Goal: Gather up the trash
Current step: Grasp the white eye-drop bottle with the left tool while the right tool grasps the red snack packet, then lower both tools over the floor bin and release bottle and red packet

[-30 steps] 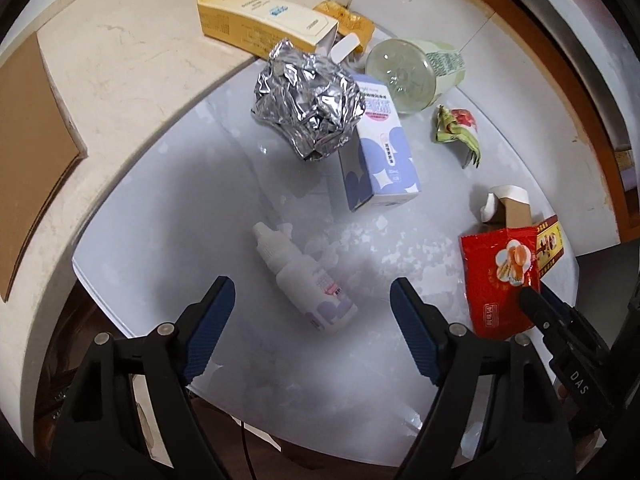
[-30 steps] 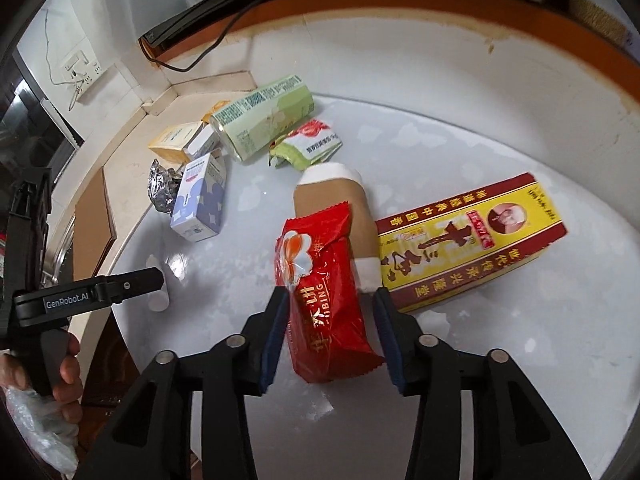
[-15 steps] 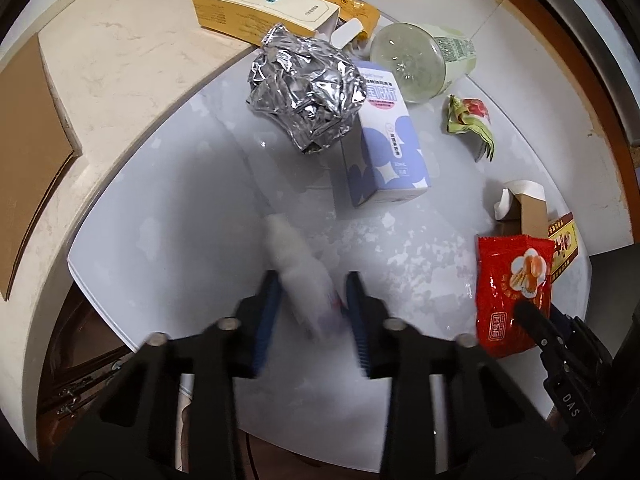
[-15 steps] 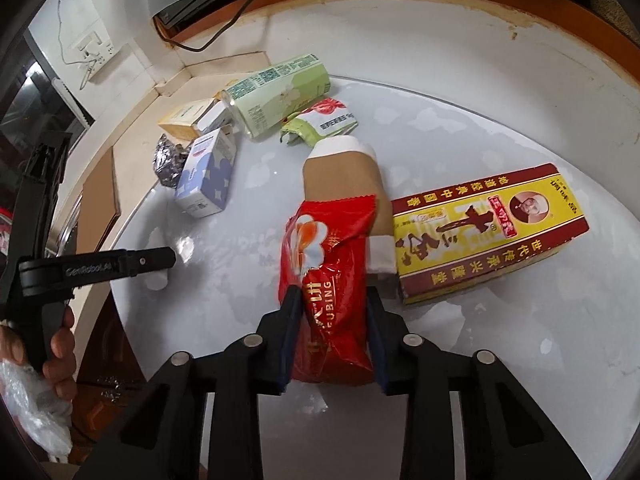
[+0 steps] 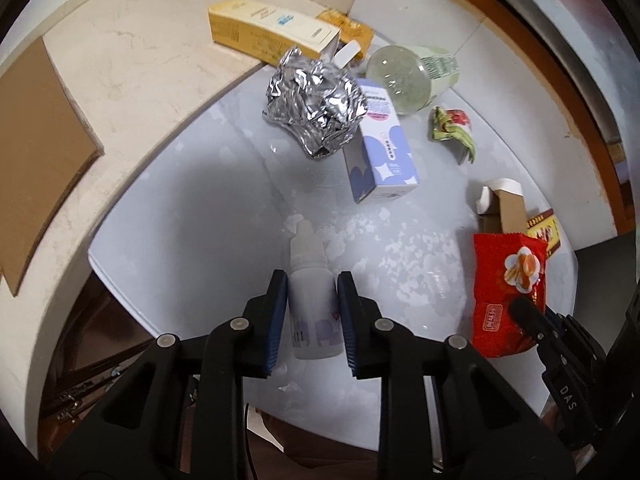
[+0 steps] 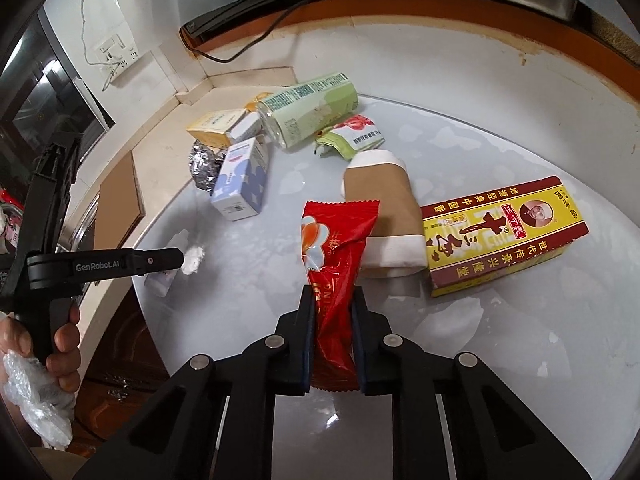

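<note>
A small white dropper bottle stands cap-forward between the blue pads of my left gripper, which is shut on it just above the white round table. In the right wrist view the same bottle shows beside the left gripper. My right gripper has a red snack packet between its pads; the jaws are closing and pinch its lower half. The packet's upper end stands up in front of a brown paper sleeve.
On the table lie a foil ball, a blue-and-white box, a green-labelled glass bottle, a green-red wrapper and a yellow-red carton. A yellow box rests on the marble ledge. A hand holds crumpled plastic.
My left jaws closed around the dropper bottle, which now points straight ahead between them. My right jaws narrowed onto the red packet and squeezed it thinner, its top rising.
</note>
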Demonstrator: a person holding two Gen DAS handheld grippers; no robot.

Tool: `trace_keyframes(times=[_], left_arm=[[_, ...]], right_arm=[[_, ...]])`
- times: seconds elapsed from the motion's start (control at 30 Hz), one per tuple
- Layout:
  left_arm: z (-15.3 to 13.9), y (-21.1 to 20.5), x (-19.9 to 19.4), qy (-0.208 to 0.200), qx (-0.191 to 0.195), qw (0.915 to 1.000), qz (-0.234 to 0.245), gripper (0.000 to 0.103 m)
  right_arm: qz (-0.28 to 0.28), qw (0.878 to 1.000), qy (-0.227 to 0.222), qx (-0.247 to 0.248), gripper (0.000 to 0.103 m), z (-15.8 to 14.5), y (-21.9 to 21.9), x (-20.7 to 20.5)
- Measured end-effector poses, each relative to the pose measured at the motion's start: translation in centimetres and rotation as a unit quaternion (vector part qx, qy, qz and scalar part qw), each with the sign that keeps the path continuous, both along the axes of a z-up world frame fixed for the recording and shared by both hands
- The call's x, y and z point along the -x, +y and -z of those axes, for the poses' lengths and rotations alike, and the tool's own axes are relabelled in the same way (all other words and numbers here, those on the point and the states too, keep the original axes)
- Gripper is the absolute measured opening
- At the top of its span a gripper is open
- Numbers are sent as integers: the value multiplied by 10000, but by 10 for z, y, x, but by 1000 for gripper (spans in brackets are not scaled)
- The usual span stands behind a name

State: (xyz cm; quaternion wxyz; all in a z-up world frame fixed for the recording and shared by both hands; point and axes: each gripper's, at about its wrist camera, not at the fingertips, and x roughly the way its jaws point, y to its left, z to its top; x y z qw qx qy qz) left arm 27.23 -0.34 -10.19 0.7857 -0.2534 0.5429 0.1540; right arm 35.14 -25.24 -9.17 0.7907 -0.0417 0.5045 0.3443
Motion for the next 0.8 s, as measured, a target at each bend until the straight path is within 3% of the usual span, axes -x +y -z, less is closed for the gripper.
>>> trace_keyframes(times=[0.47,0.8], left_arm=[[-46,-4,55,-457,-304,9957,741,22],[-58,20,135,-674,-439,9875,1356,22]], right_arm=[[184,9995,-227,-128,15,-29,14,65],[717,9970,-200,-191,15,-40,40,161]])
